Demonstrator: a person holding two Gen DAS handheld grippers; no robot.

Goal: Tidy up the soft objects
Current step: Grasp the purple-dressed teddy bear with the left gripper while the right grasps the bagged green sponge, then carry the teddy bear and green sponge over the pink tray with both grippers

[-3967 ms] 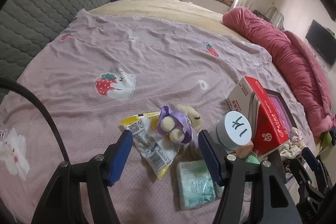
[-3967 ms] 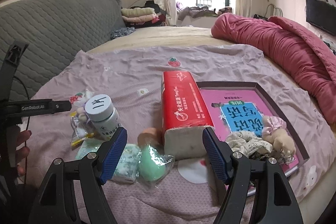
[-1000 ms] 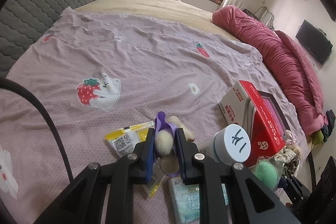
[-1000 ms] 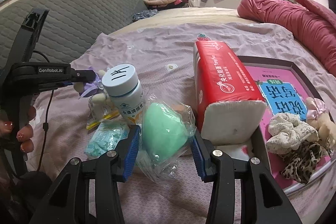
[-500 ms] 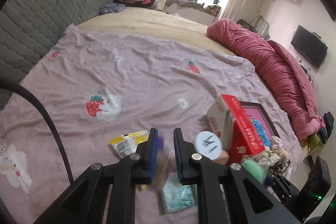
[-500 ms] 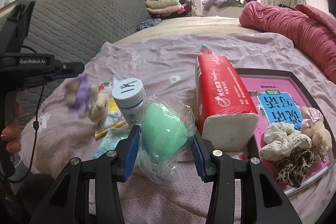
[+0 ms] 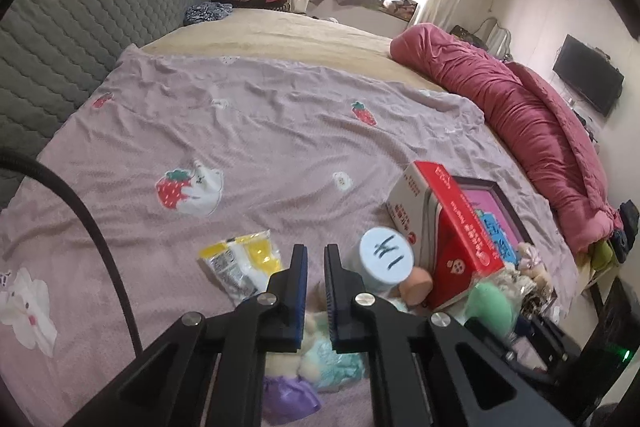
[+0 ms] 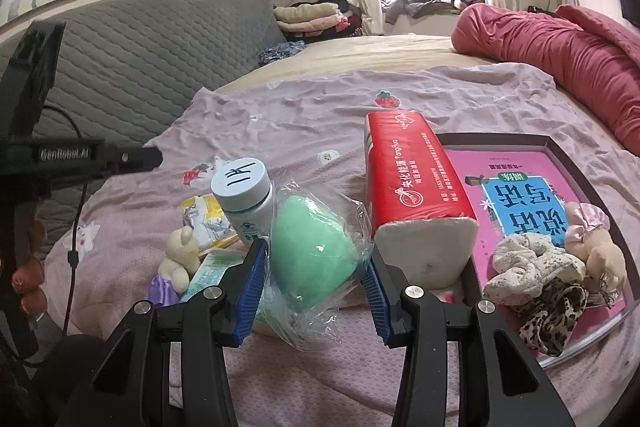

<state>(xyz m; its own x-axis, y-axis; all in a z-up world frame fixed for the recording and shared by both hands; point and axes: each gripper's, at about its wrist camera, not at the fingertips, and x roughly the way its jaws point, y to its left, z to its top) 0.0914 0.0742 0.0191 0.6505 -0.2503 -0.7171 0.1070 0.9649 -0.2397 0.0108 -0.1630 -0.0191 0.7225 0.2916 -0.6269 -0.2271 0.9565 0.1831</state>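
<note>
My left gripper [image 7: 316, 251] is shut with nothing between its blue pads and hangs above the bed; its tip [image 8: 154, 157] shows at the left of the right wrist view. Below it a cream plush bear in a purple dress [image 7: 288, 367] [image 8: 180, 255] lies on the lilac sheet beside a teal wipes pack [image 8: 212, 267]. My right gripper [image 8: 314, 287] is shut on a green sponge in clear wrap [image 8: 312, 255]. To the right, a dark tray [image 8: 500, 138] with a pink book holds a pale scrunchie [image 8: 532, 265], a leopard scrunchie [image 8: 556, 311] and a small pink-bowed bear [image 8: 600, 251].
A white bottle with a pale blue cap [image 8: 244, 187], a red tissue pack [image 8: 412, 183], a yellow snack packet [image 7: 240, 259] and a peach sponge [image 7: 418, 281] crowd the near bed. A red quilt [image 7: 520, 107] lies along the right. A grey headboard [image 7: 80, 27] stands left.
The purple-dressed bear slipped out of my left gripper and now lies on the sheet; the left jaws closed empty and rose. My right gripper keeps the green sponge.
</note>
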